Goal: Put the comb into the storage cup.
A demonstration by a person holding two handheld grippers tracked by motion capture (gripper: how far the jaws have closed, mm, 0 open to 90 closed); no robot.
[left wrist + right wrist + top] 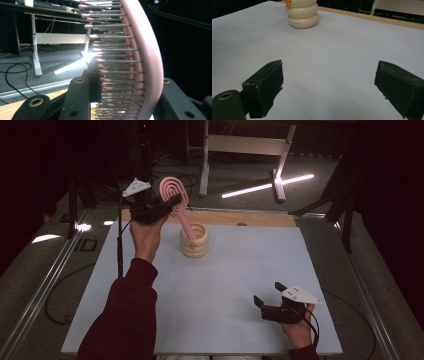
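In the left gripper view, nearest to the lens, the two black jaws of the left gripper (120,100) stand closed on the head of a pink hairbrush (147,57). One jaw presses against the side with the bristles, the other against the smooth curved back, so the brush is held firmly between them. The jaws look like matte plastic with brass-coloured rivets. The bristles are thin dark pins with small pink round tips, set in many rows on a rubbery pink cushion.

The high view gives what this close view cannot: the whole shape of the brush. The hairbrush (175,200) has an oval head with concentric pink and white rings on its back and a straight pink handle. The left gripper (172,202) holds the head up above the far part of the table, tilted, and the end of the handle goes down into a cream holder (194,241). This holder looks like three stacked rounded rings, glossy like ceramic or plastic, and a small orange piece is visible at its mouth.

In the right gripper view, the right gripper (329,85) has its jaws wide apart with nothing between them; their pads are rough and black. It hovers low over the pale grey table mat (337,57), and the cream holder (302,15) stands far ahead. In the high view the right gripper (267,295) is near the front right corner, well apart from the brush.
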